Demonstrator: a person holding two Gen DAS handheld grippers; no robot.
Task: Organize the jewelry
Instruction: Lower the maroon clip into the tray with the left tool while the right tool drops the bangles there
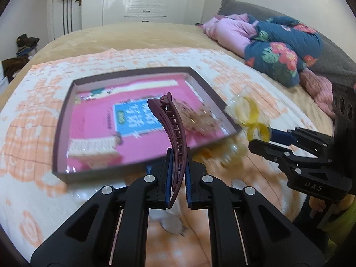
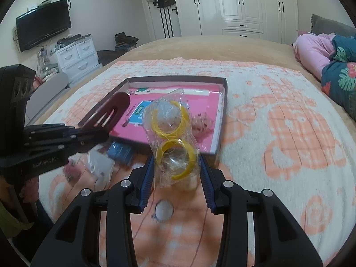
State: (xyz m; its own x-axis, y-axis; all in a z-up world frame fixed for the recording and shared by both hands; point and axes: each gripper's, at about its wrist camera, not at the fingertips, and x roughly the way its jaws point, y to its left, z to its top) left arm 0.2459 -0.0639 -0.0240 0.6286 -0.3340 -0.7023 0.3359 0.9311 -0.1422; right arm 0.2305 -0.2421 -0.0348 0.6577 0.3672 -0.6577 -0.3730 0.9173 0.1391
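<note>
A: Left wrist view first. The left gripper [image 1: 178, 173] is clamped tight on a long curved maroon plastic hair clip [image 1: 175, 138], blue pads squeezing its lower end, the clip arching up through the centre of the frame with its hinged tip pointing upper left.

B: And behind it?

A: A shallow dark-rimmed cardboard box lid [image 1: 64, 120] with a pink printed sheet inside, filling the middle left. It sits on a cream and orange patterned blanket [image 1: 33, 115] spread over the bed. A pinkish, blurred jewelry piece [image 1: 195, 115] lies in the tray's right part, just behind the clip; I can't tell what kind.

B: Over to the right wrist view.

A: The right gripper [image 2: 176, 171] holds a clear plastic bag with two yellow rings [image 2: 172, 142] inside, jaws partly apart and pressed against the bag's lower sides. The bag stands up through the frame's centre, in front of the tray's near right edge.

B: Anything loose on the blanket?

A: Lower left of centre, a small blue packet [image 2: 120, 152] just outside the tray's near edge, a clear packet [image 2: 100, 166] beside it, and a small dark pink item [image 2: 71, 171] further left, too blurred to name.

B: Background?

A: White wardrobe doors [image 2: 240, 6] along the top, floral bedding [image 2: 340, 77] at right.
</note>
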